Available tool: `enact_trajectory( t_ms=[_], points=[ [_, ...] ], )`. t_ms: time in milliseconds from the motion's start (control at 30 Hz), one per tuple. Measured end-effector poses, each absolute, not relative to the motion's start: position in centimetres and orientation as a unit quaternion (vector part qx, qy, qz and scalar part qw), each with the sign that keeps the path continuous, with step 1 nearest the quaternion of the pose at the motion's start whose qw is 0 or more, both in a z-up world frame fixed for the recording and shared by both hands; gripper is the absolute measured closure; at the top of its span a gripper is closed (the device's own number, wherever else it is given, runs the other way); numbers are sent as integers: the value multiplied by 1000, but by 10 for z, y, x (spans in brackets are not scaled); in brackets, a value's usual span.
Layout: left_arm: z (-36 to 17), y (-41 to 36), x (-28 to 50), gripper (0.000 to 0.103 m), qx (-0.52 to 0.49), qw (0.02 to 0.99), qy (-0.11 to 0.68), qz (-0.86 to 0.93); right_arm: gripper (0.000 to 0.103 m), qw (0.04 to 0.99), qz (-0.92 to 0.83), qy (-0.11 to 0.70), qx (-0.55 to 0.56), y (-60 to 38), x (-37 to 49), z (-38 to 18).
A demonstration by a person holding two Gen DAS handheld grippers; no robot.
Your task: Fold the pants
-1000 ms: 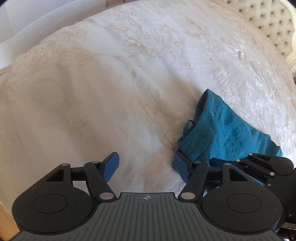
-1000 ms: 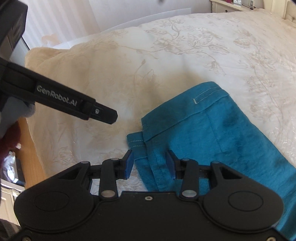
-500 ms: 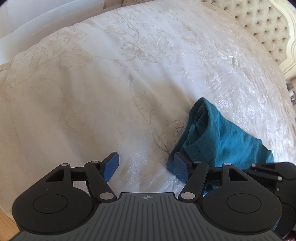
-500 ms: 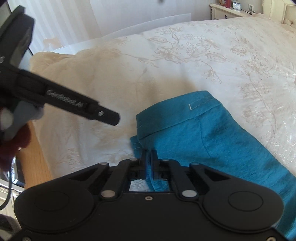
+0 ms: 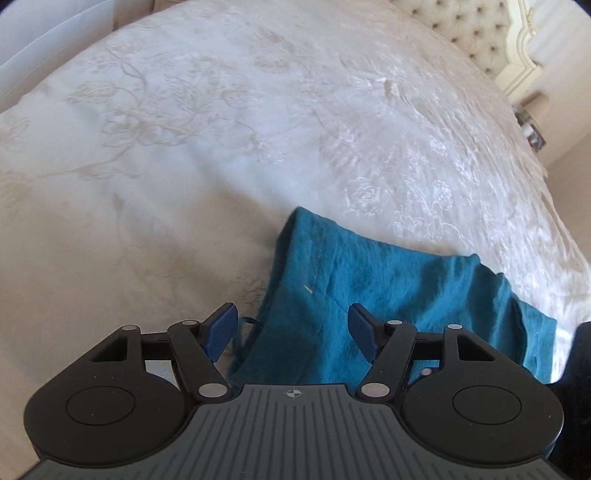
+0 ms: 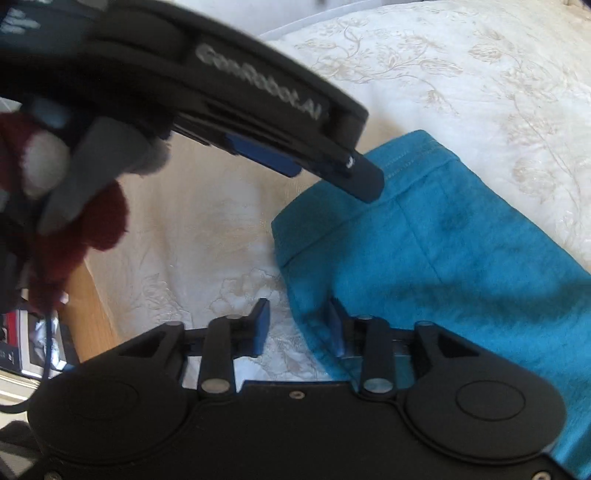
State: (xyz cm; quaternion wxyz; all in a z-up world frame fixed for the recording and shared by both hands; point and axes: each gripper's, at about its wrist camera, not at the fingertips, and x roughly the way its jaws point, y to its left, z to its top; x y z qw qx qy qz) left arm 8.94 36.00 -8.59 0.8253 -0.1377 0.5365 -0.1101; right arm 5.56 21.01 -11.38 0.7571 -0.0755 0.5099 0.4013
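Observation:
Teal pants (image 5: 388, 288) lie folded on a white embroidered bedspread (image 5: 240, 129). My left gripper (image 5: 291, 328) is open, its blue pads on either side of the pants' near left edge. In the right wrist view the pants (image 6: 461, 258) show their hemmed waistband at the top. My right gripper (image 6: 297, 326) is open with the pants' left edge between its pads. The left gripper's body (image 6: 236, 96) crosses above, its tip over the waistband.
A tufted cream headboard (image 5: 476, 33) stands at the far right. The bed's wooden edge (image 6: 88, 306) and floor clutter lie at the left of the right wrist view. A hand in a red sleeve (image 6: 74, 221) holds the left gripper.
My right gripper closed on the pants' edge half a second ago and has now opened. My left gripper has moved right, over the pants. The pants lie flatter.

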Motion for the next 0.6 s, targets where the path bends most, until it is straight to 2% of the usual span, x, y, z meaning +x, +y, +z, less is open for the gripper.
enact_trajectory(
  t_ms=[400,600],
  points=[
    [-129,347,110,38,-126,785,594,-125,51,805,289,518,10,118,54,-85],
    [-152,366,113,38,-204,751,614,-134,51,810,247,530,40,96,63,-85]
  ],
)
